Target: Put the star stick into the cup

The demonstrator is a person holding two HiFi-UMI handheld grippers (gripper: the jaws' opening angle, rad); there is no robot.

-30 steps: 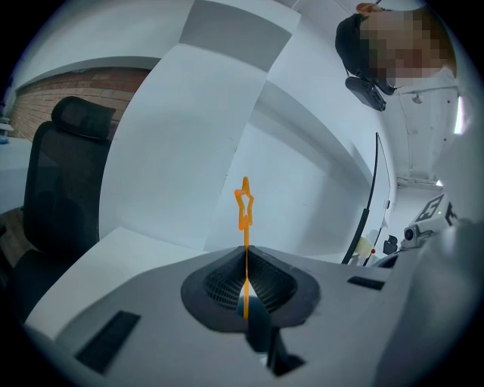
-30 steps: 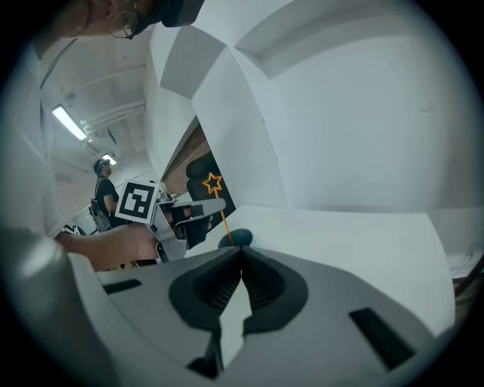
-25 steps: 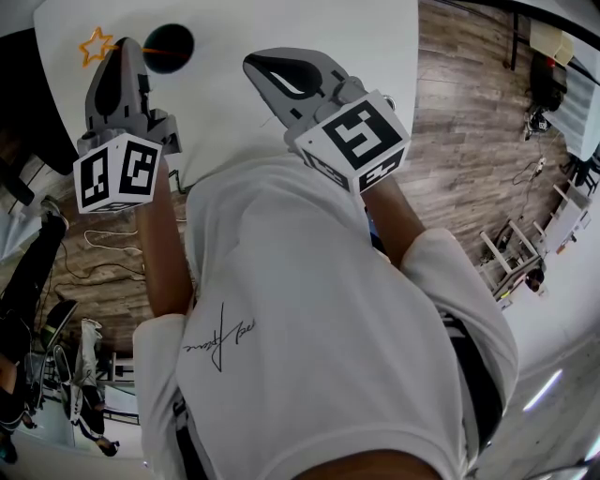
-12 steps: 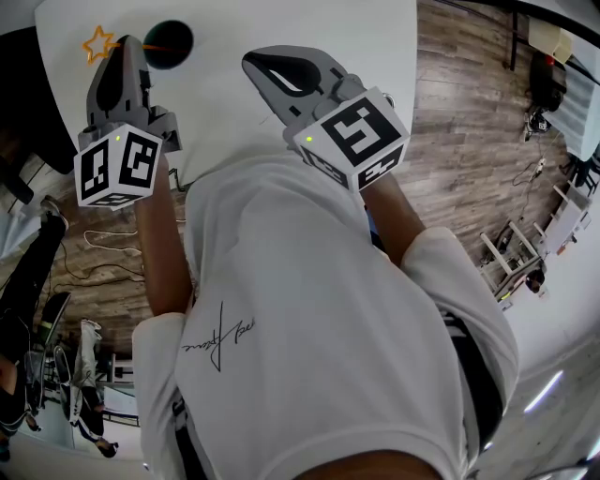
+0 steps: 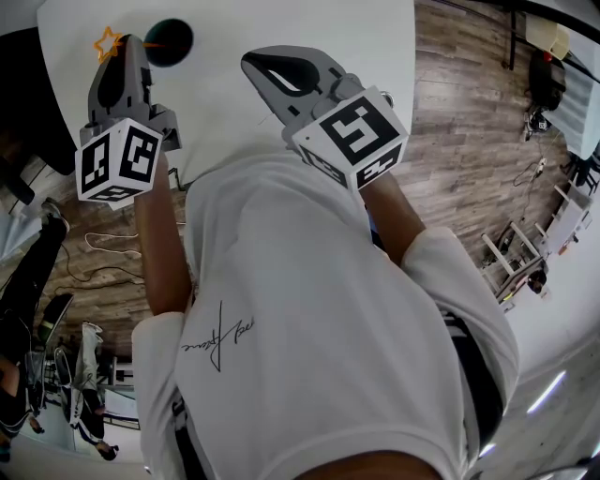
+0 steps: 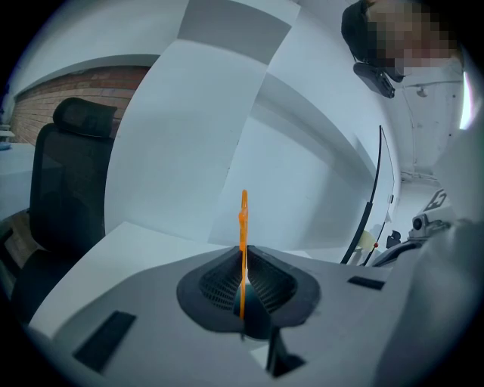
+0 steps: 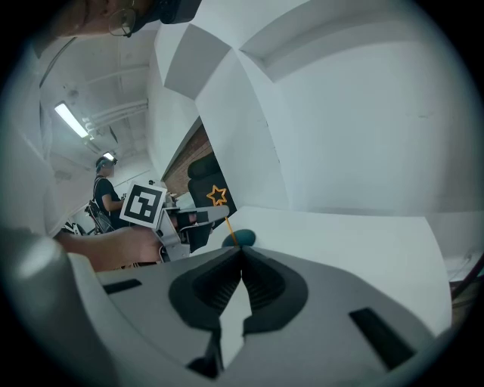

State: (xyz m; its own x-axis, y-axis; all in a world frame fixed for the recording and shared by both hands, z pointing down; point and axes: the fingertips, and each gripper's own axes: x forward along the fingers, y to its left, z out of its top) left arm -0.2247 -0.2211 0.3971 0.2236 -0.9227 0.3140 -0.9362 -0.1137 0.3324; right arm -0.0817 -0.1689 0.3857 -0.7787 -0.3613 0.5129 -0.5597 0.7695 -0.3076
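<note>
An orange star stick (image 5: 108,43) is clamped in my left gripper (image 5: 130,45), which is shut on its thin stem. The star sticks out past the jaw tips, just left of the dark teal cup (image 5: 169,42) on the white table (image 5: 281,23). In the left gripper view the stem (image 6: 243,227) stands upright between the shut fingertips, with the cup (image 6: 250,302) showing dark behind them. My right gripper (image 5: 272,70) hovers over the table's middle, shut and empty. The right gripper view shows the star (image 7: 217,195), the cup (image 7: 240,239) and the left gripper (image 7: 198,219) held over it.
A black office chair (image 6: 68,174) stands off the table's left side. Wooden floor (image 5: 469,141) lies to the right, with cables (image 5: 103,248) on the floor at the left. A person (image 7: 102,198) stands in the background of the right gripper view.
My left gripper has moved a little farther over the table with the star stick, bringing the star closer to the cup. The right gripper has stayed put.
</note>
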